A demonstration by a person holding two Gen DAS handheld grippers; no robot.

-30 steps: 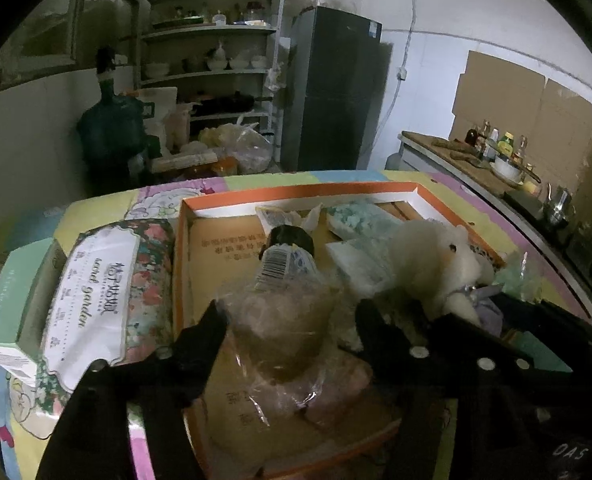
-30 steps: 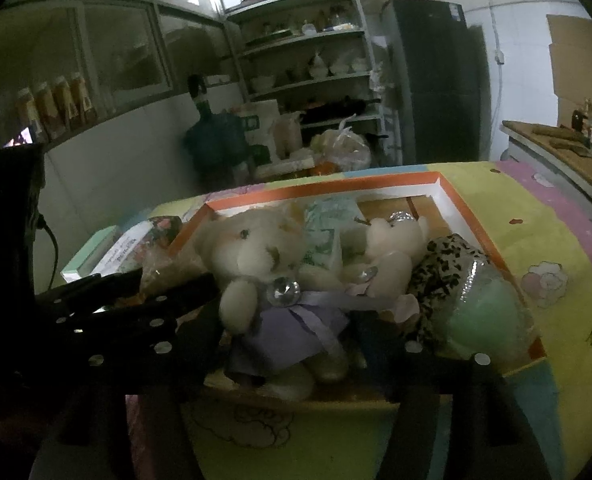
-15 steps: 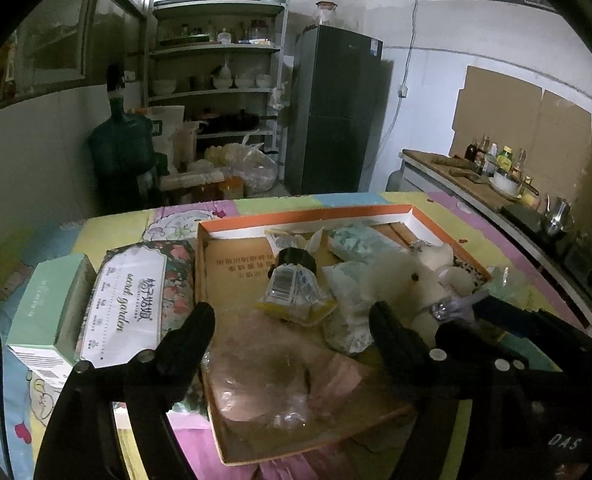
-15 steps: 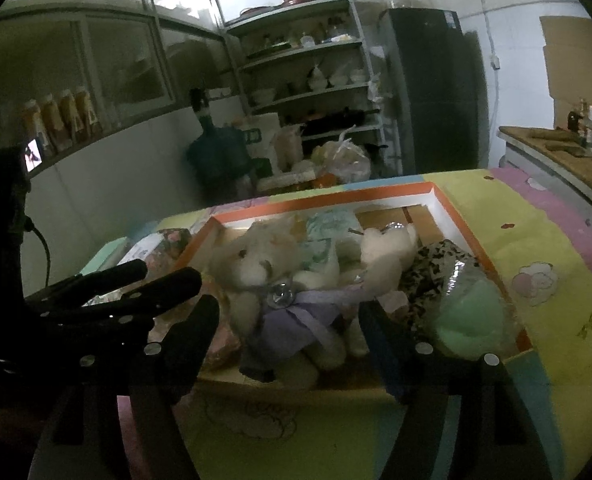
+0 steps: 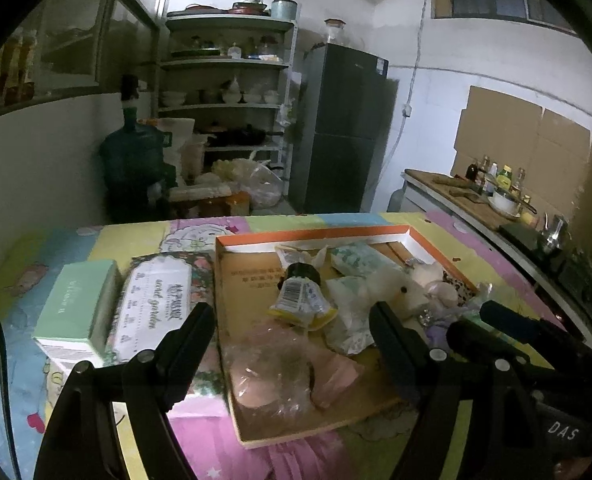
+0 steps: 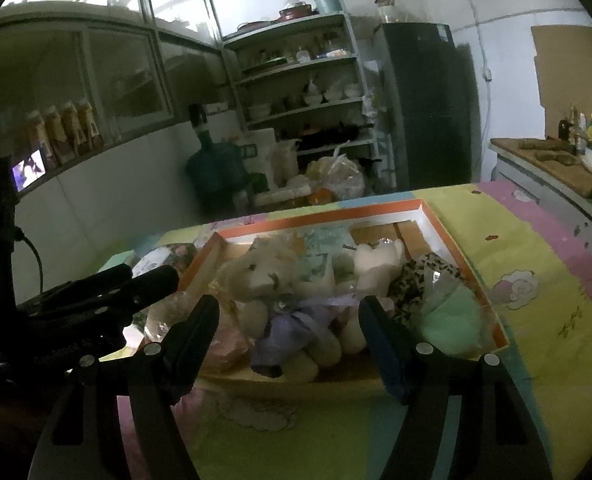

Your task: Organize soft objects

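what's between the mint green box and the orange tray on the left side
A floral tissue pack lies between the green box and the orange tray, seen in the left wrist view.

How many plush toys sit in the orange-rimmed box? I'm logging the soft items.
2: a larger cream bear with a purple bow at the box's near middle, and a smaller cream plush just right of it. Others may be hidden underneath.

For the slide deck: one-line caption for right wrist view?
Open right gripper hovers before teddy bear in the orange-rimmed box of soft items.
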